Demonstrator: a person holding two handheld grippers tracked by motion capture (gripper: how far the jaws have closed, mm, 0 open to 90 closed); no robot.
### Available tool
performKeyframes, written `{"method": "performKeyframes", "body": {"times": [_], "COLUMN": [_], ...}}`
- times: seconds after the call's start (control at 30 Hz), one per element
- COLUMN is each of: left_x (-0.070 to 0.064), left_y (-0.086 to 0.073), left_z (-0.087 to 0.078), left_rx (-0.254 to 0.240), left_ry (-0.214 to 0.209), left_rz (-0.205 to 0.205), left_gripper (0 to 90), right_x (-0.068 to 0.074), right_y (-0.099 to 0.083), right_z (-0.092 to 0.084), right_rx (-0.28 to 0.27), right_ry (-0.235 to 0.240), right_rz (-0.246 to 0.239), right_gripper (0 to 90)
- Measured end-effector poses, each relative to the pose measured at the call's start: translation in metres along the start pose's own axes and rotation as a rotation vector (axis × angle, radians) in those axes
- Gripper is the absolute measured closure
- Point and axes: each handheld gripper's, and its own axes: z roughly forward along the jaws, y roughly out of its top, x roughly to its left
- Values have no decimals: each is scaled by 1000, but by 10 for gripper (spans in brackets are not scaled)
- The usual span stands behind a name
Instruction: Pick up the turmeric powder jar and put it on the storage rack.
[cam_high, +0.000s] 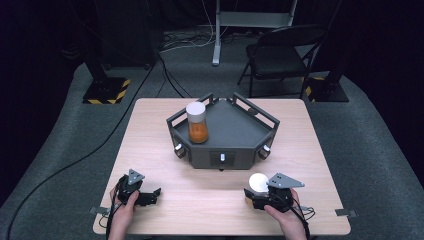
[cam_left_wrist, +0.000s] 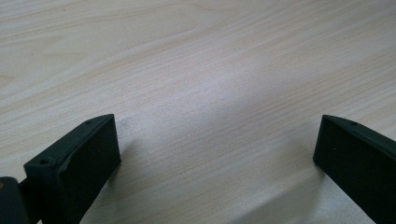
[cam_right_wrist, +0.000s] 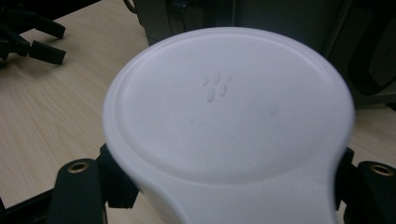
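Note:
A jar with a white lid and orange contents (cam_high: 197, 122) stands upright on the left part of a dark grey railed tray (cam_high: 240, 152) at the table's middle. A second jar with a white lid (cam_high: 258, 182) sits at the near right, and my right gripper (cam_high: 253, 194) is shut on it. In the right gripper view that lid (cam_right_wrist: 229, 107) is close to the camera, with a black jaw at each side of the jar below it. My left gripper (cam_high: 152, 194) rests at the near left, its jaws wide open (cam_left_wrist: 217, 135) over bare wood with nothing between them.
The tray has knobs on its front faces (cam_high: 222, 159). The wooden table (cam_high: 150, 145) is bare to the left of the tray. Beyond the table stand a black folding chair (cam_high: 280, 55), a stand base with yellow-black stripes (cam_high: 106, 90) and floor cables (cam_high: 75, 160).

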Motion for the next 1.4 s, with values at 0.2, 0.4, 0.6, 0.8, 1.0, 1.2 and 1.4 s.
{"method": "performKeyframes", "body": {"times": [0.2,0.4,0.6,0.8,1.0,1.2,1.4], "left_x": [0,0,0,0,0,0,0], "left_y": [0,0,0,0,0,0,0], "left_z": [0,0,0,0,0,0,0], "left_rx": [0,0,0,0,0,0,0], "left_ry": [0,-1,-1,-2,-2,-2,-2], "left_rz": [1,1,1,1,1,1,2], "left_gripper": [0,0,0,0,0,0,0], "right_x": [1,1,1,0,-1,-2,-4], "right_y": [2,5,11,20,36,53,73], "right_z": [-1,-2,-4,-10,-15,-21,-26], "right_rx": [7,14,13,-1,1,-14,-21], "right_ry": [-6,-5,-3,-7,-18,-25,-31], "right_rz": [2,6,-1,-14,-23,-20,-21], "right_gripper": [280,284,286,288,289,290,290]}}
